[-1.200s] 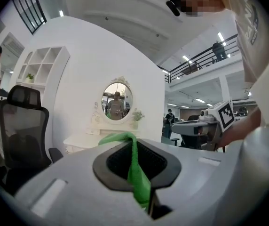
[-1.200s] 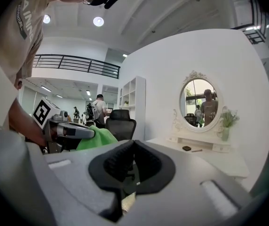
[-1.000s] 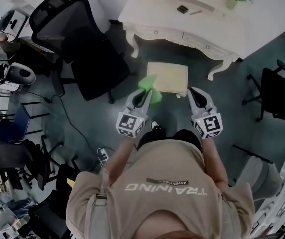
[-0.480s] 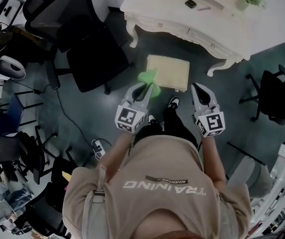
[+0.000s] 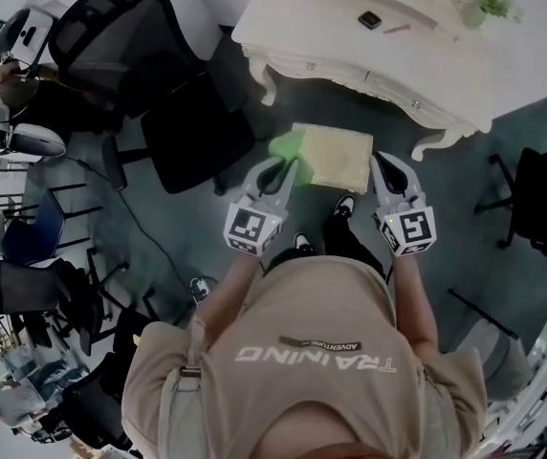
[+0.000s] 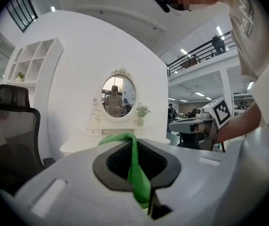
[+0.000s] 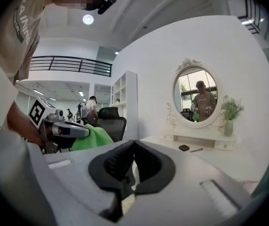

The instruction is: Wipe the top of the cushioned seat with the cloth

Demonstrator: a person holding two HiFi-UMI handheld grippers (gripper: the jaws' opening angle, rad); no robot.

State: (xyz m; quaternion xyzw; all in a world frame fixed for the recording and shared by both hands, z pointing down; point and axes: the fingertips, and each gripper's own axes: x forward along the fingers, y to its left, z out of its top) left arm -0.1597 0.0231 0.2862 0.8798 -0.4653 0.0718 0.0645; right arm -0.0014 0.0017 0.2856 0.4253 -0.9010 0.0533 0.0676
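Seen from above, a person in a beige shirt stands at the bottom centre of the frame with a hand-held gripper in each hand. The left hand-held gripper (image 5: 279,166) is clamped shut on a green cloth (image 5: 287,145). In its own view the cloth runs as a narrow band lengthwise between the jaws, pointing away from the person, and droops over the tips to the left. From above, the cloth's free end sits at the left edge of the cushioned seat (image 5: 339,157); whether it touches the top cannot be told.

The right hand-held gripper (image 5: 384,163) has its jaws closed together with nothing between them, just beside the seat's right edge. The seat is a pale yellow, roughly square pad in the middle of the frame, turned slightly.

Beyond it, across the top of the frame, stands a white dressing surface (image 5: 323,25) with curved legs. It carries a small dark object (image 5: 369,19) and a potted plant (image 5: 490,0), with an oval mirror (image 6: 118,96) behind. A black office chair (image 5: 144,60) stands at upper left on the dark floor (image 5: 446,218).
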